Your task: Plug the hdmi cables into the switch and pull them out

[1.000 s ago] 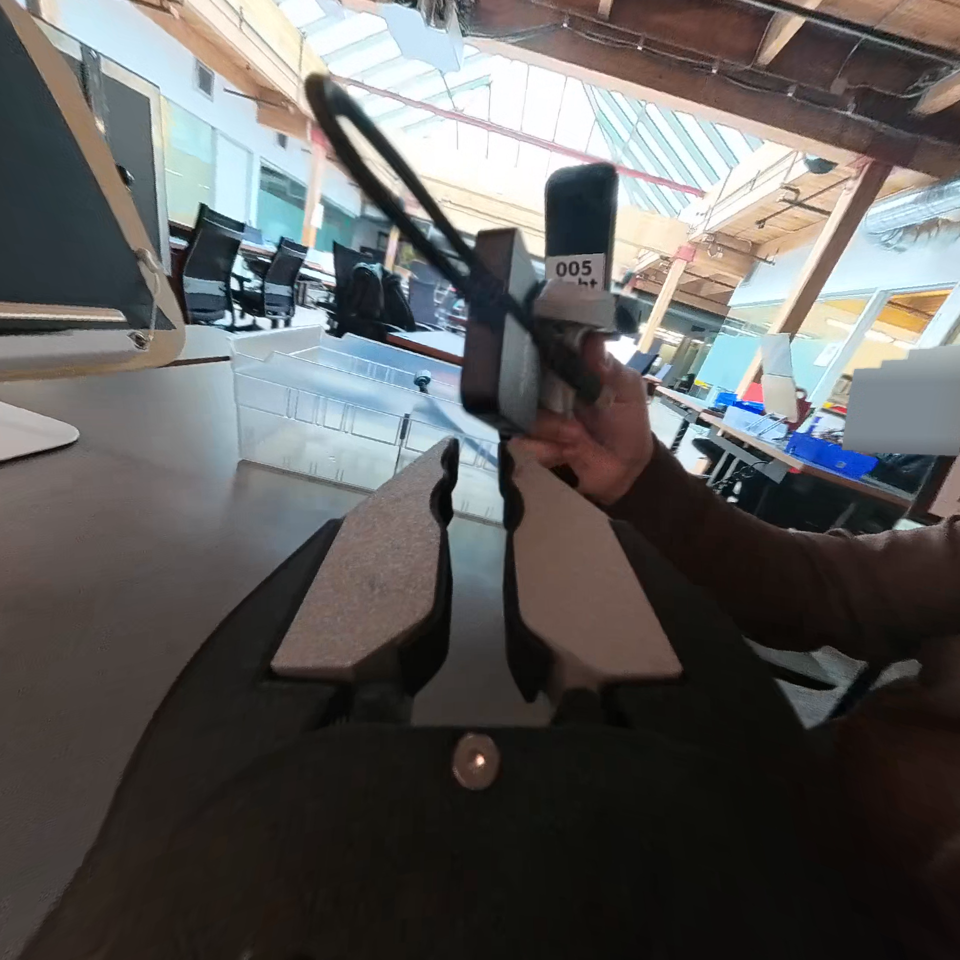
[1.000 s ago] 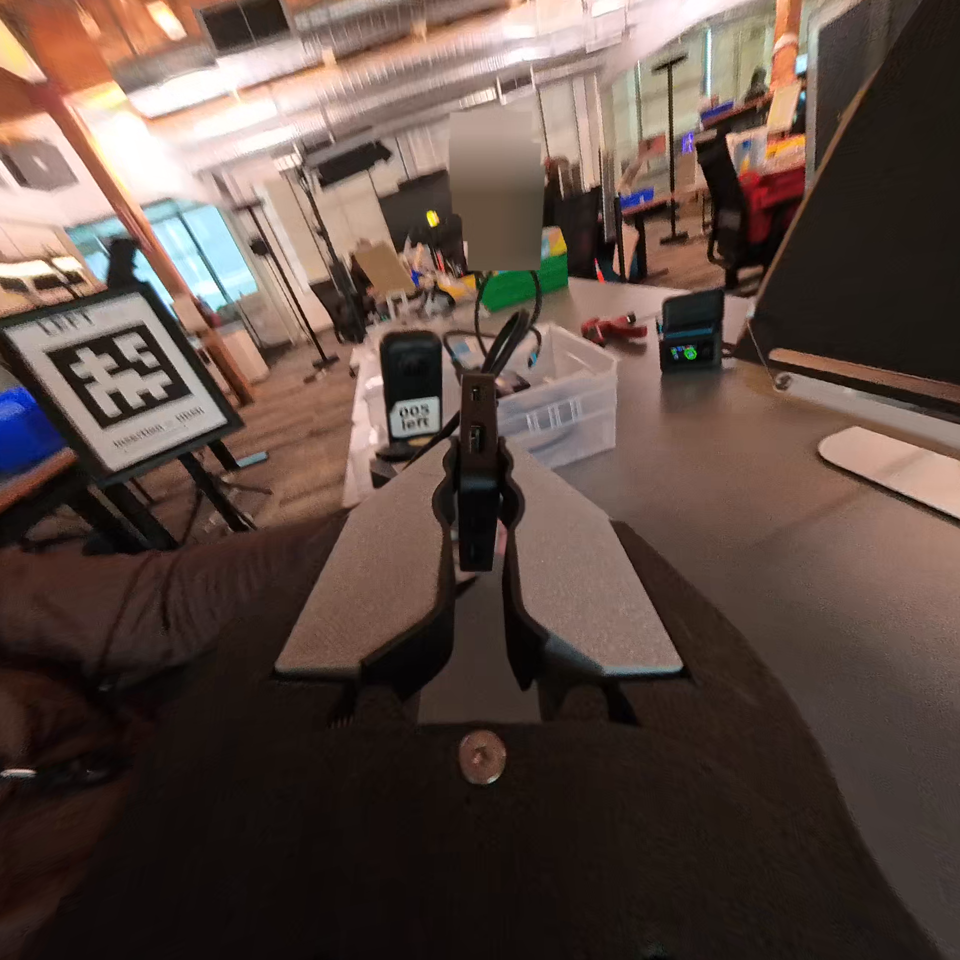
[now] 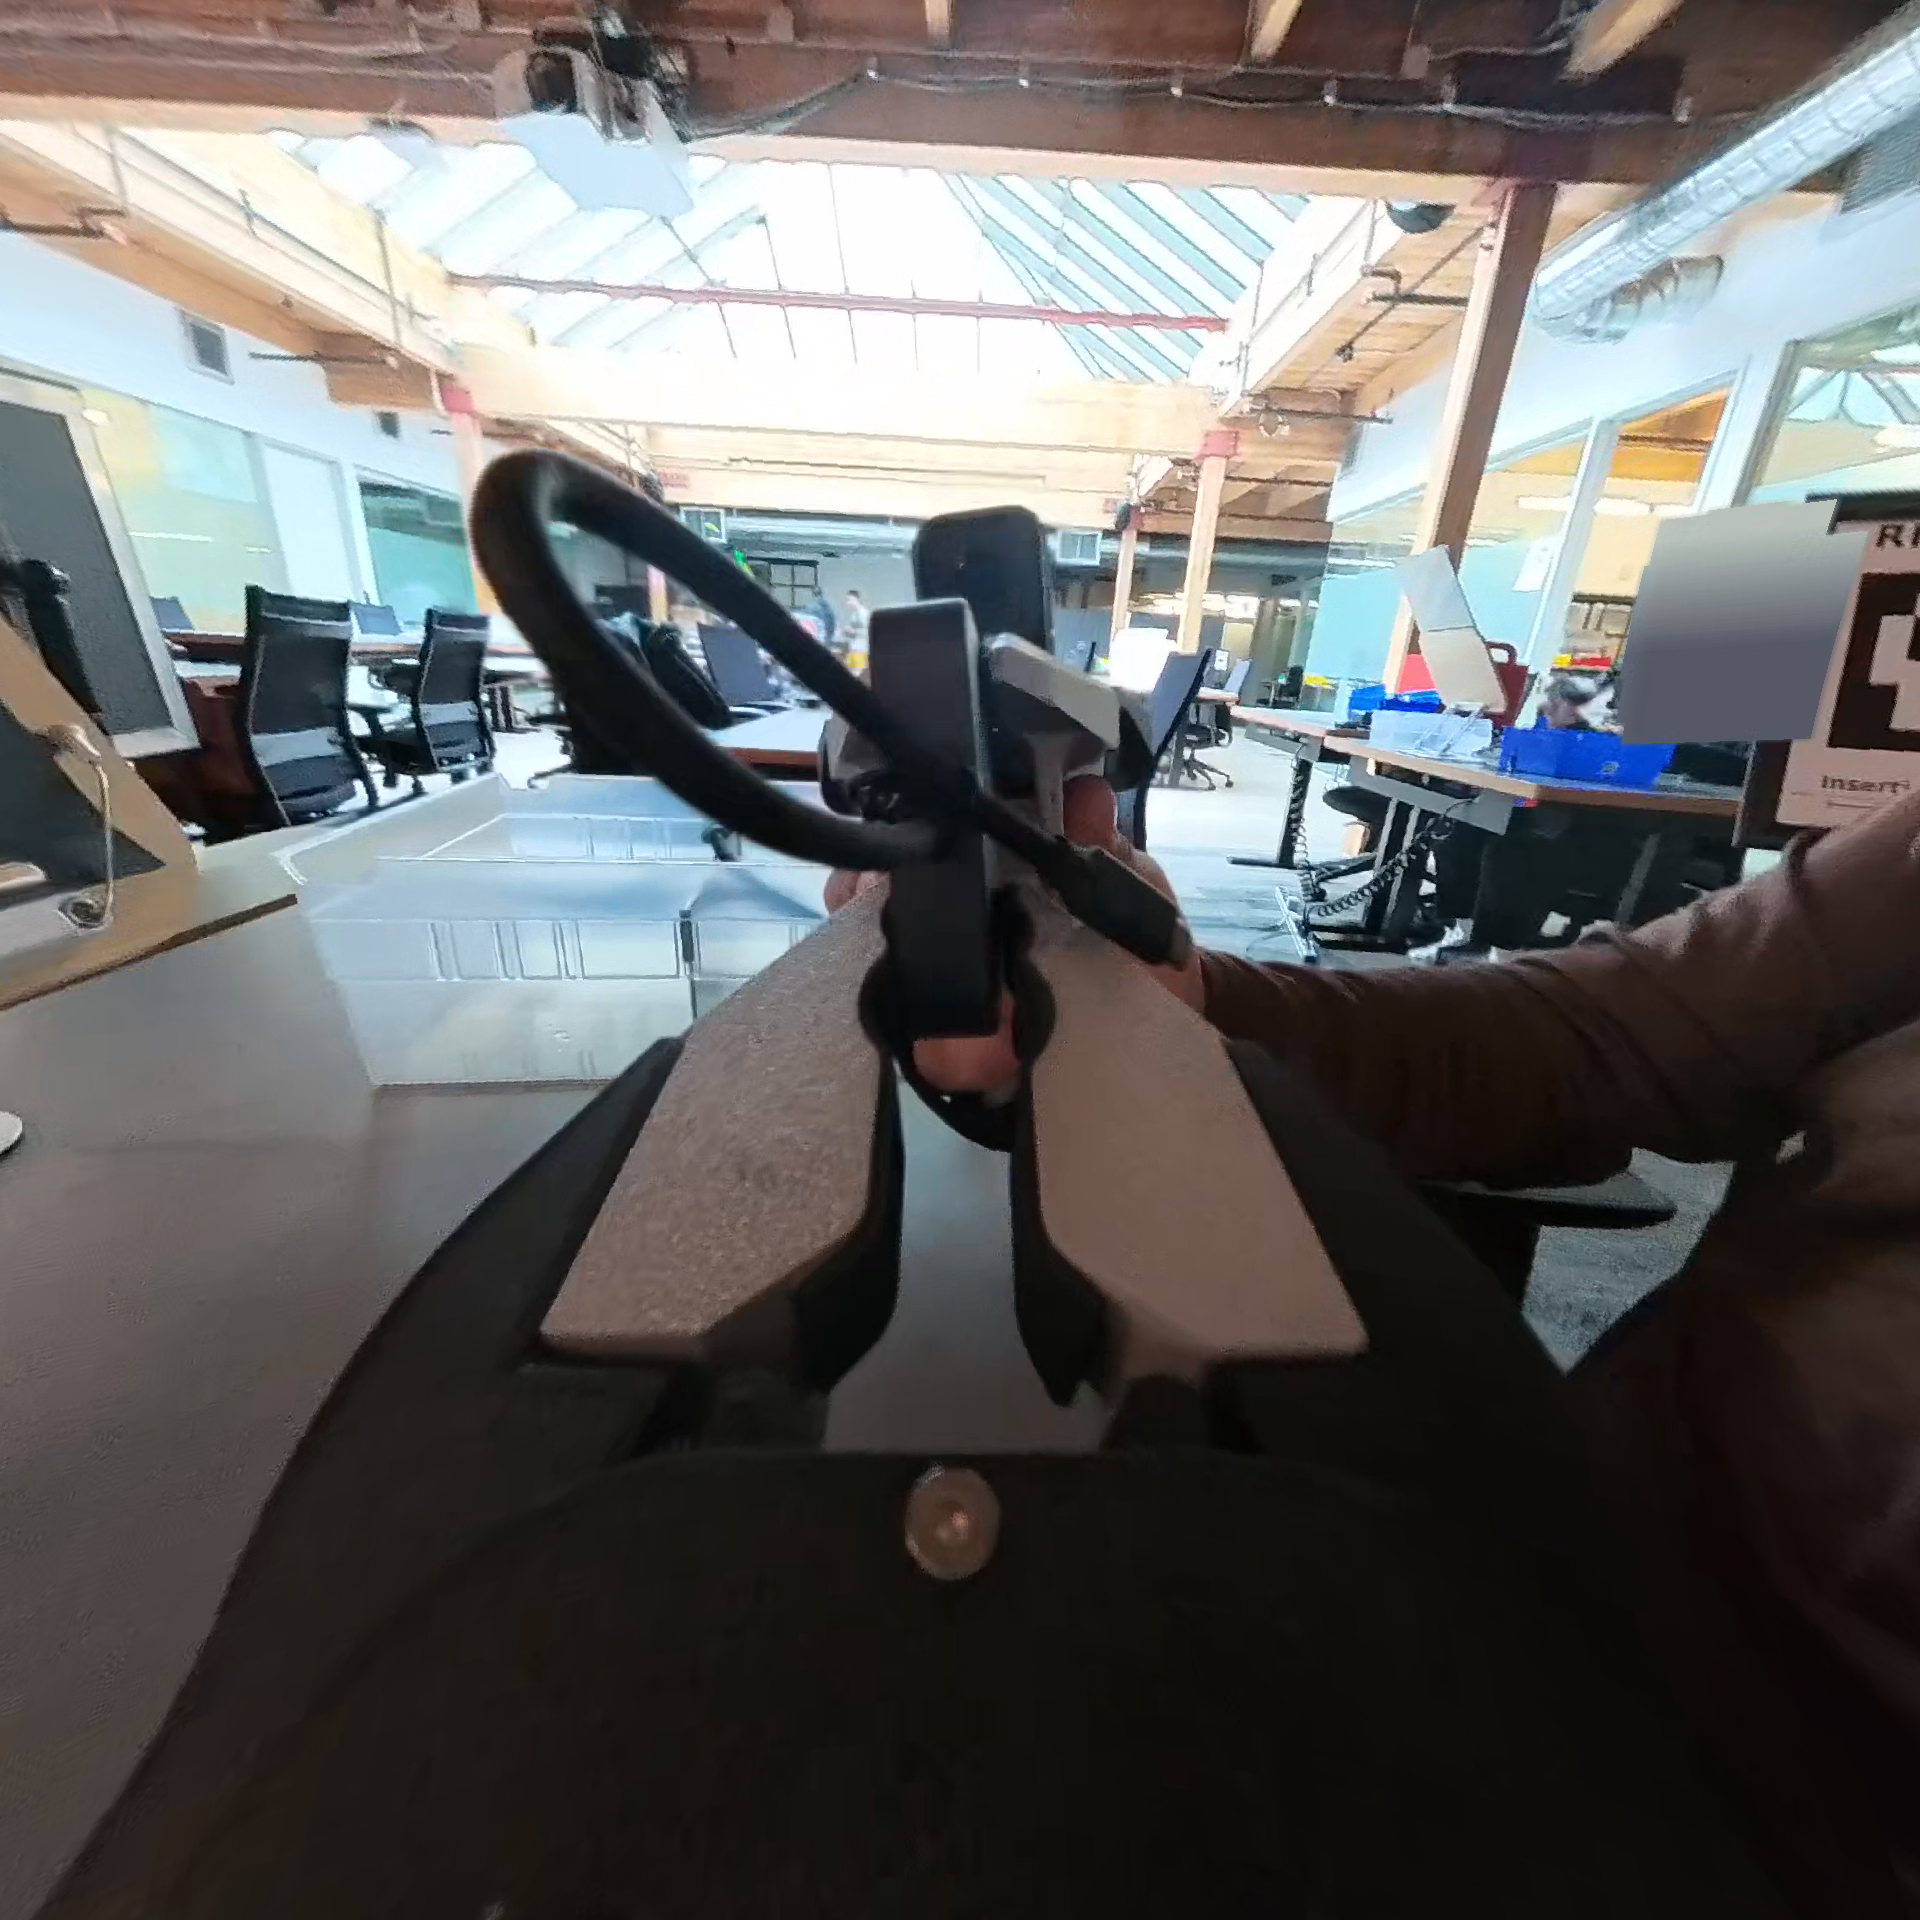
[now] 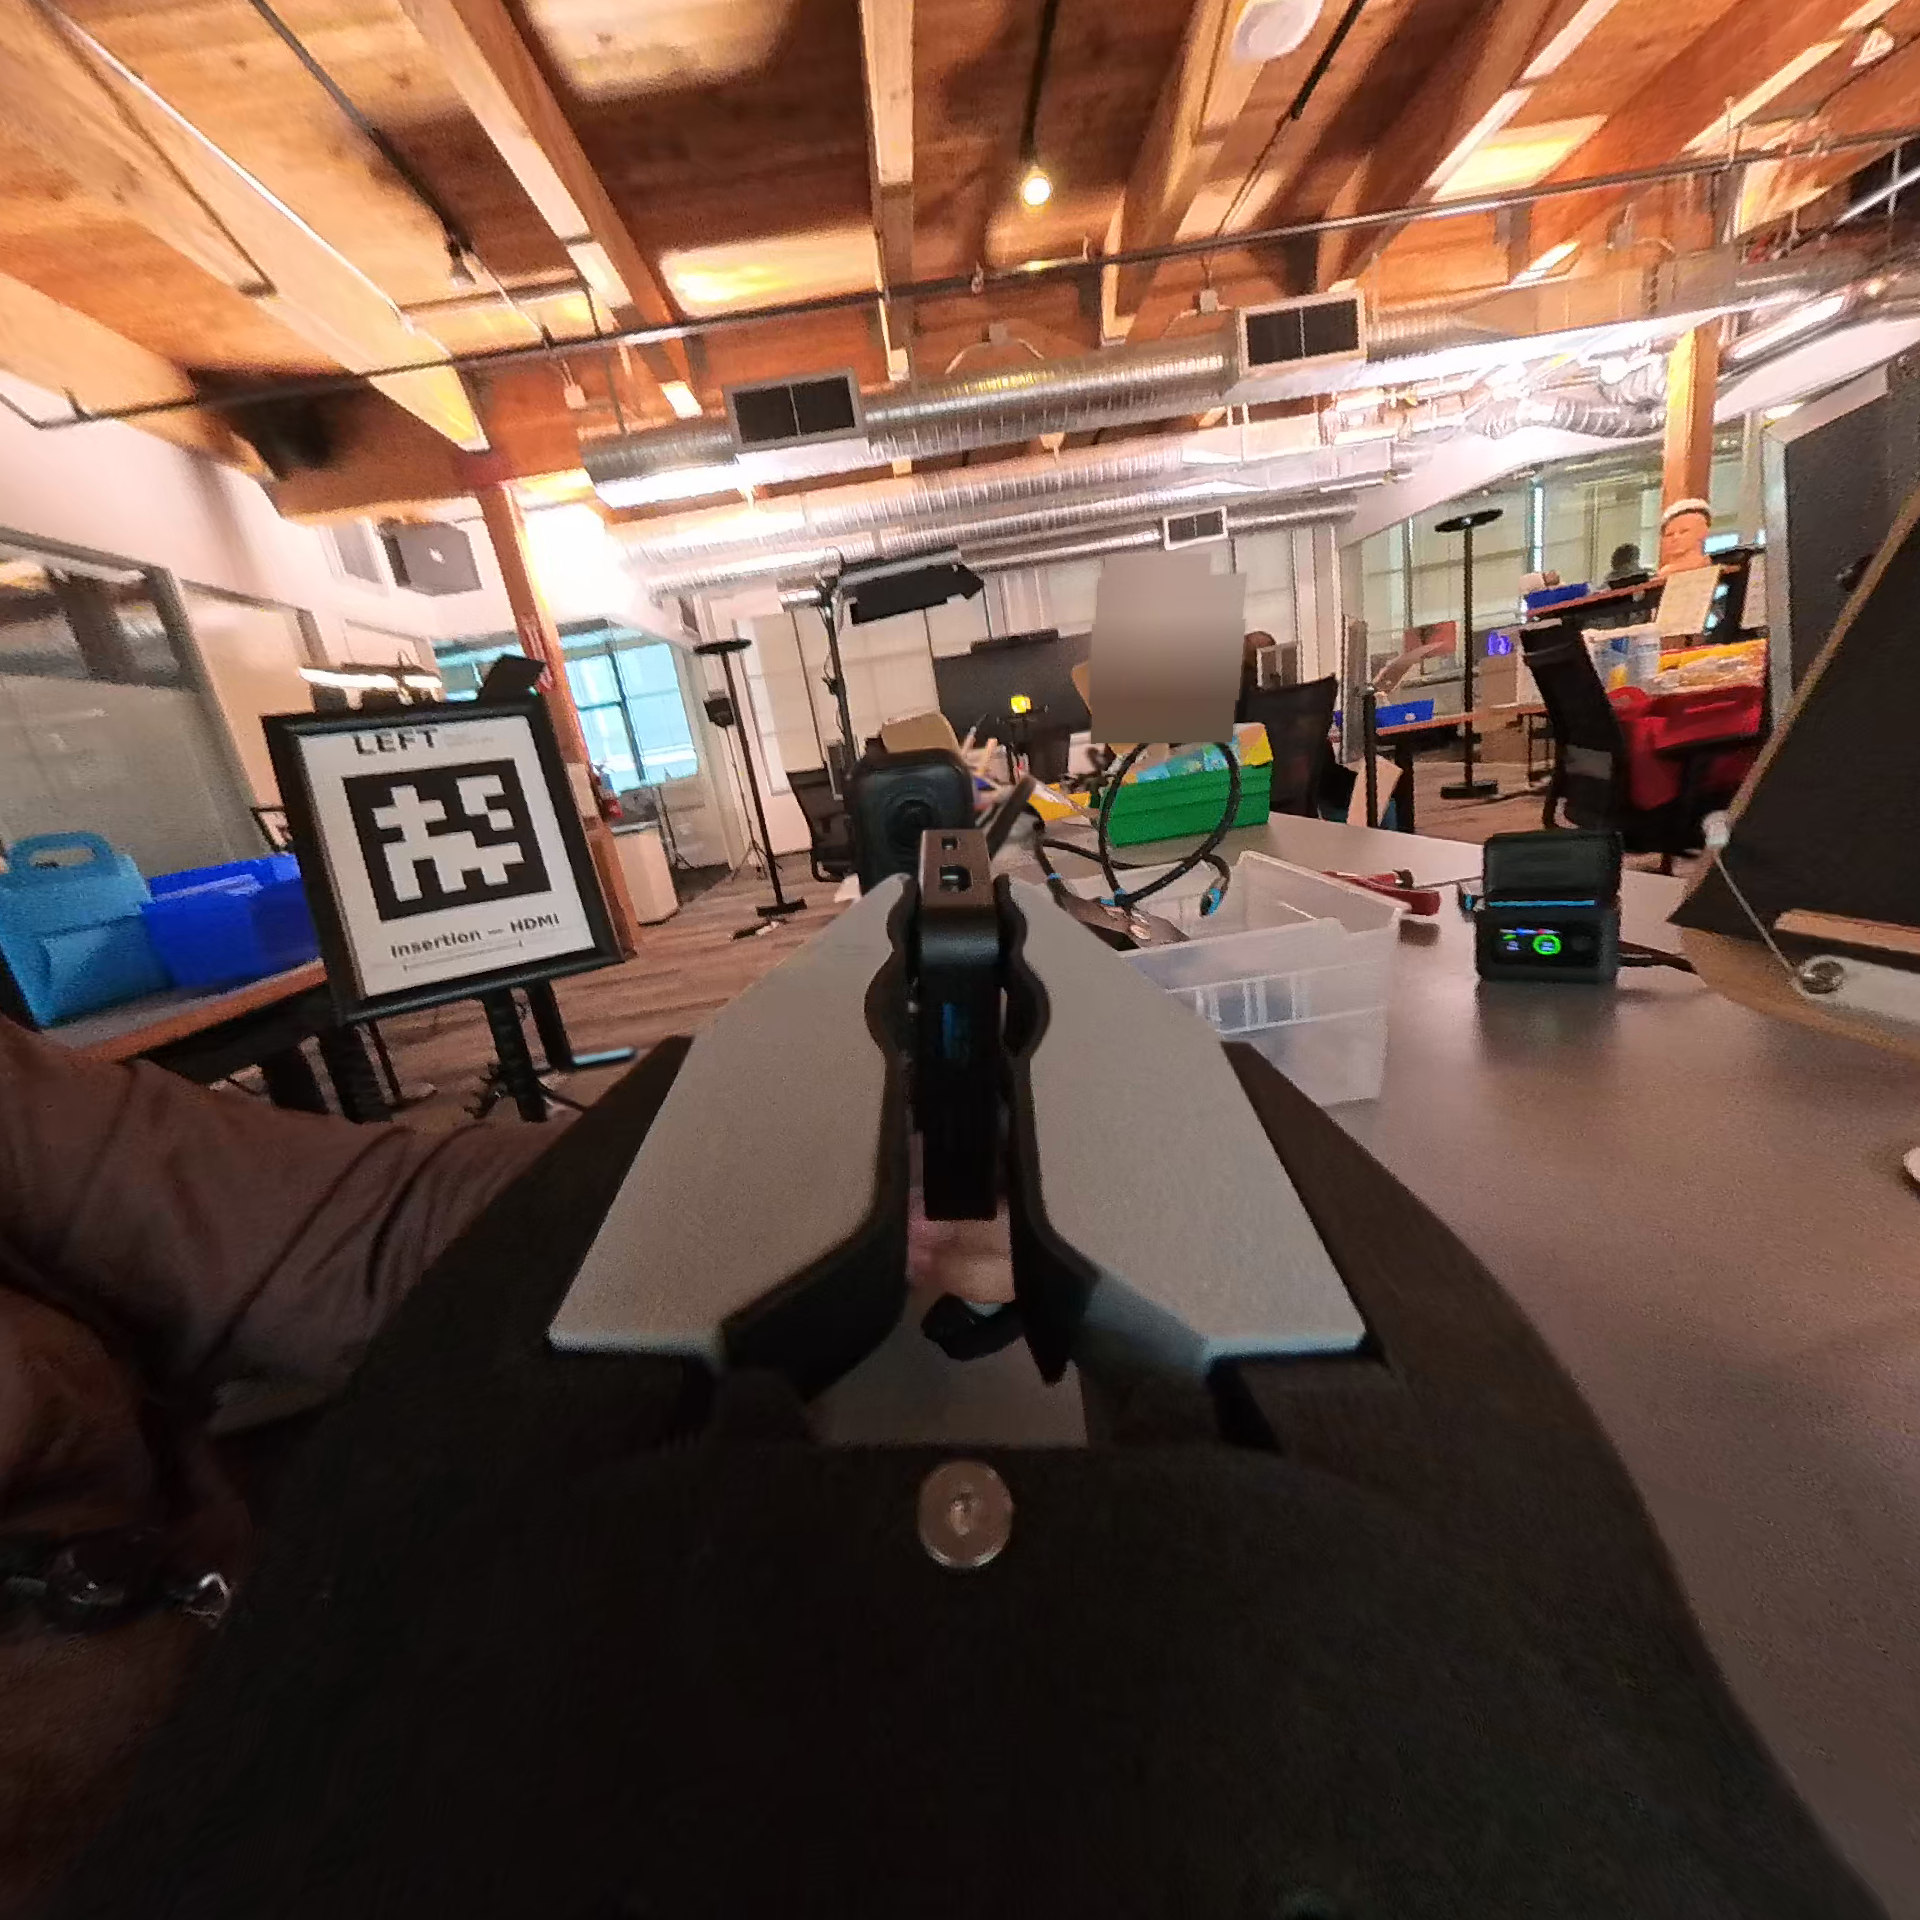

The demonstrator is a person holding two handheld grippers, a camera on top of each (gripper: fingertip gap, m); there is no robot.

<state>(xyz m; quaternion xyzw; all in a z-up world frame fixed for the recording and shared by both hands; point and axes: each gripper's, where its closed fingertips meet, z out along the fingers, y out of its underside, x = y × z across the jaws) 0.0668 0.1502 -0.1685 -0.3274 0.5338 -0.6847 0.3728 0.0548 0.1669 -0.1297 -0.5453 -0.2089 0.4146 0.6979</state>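
Note:
In the right wrist view my right gripper (image 4: 954, 956) is shut on the black HDMI switch (image 4: 954, 1039), which stands edge-on between its pads with its ports facing away. In the left wrist view the same switch (image 3: 930, 748) is held by the right gripper's grey fingers (image 3: 1049, 707). Its lower end stands between the fingertips of my left gripper (image 3: 951, 977). A slim gap shows at the right pad, so the left jaws are open around it. A black HDMI cable (image 3: 623, 707) loops from the switch, and its plug (image 3: 1127, 909) hangs to the right of my left fingers.
A clear plastic bin (image 3: 520, 935) sits on the dark table (image 3: 208, 1195), and in the right wrist view (image 4: 1278, 966) more cables (image 4: 1174, 831) rise from it. A small black device with a lit display (image 4: 1548, 914) and a monitor (image 3: 62, 623) stand nearby. A marker sign (image 4: 447, 842) stands to the left. The tips of both grippers are at nearly the same place.
The switch in the right gripper has come down between my left fingertips; a second ago it was above and beyond them. Both views have tilted upward. The right grasp is unchanged.

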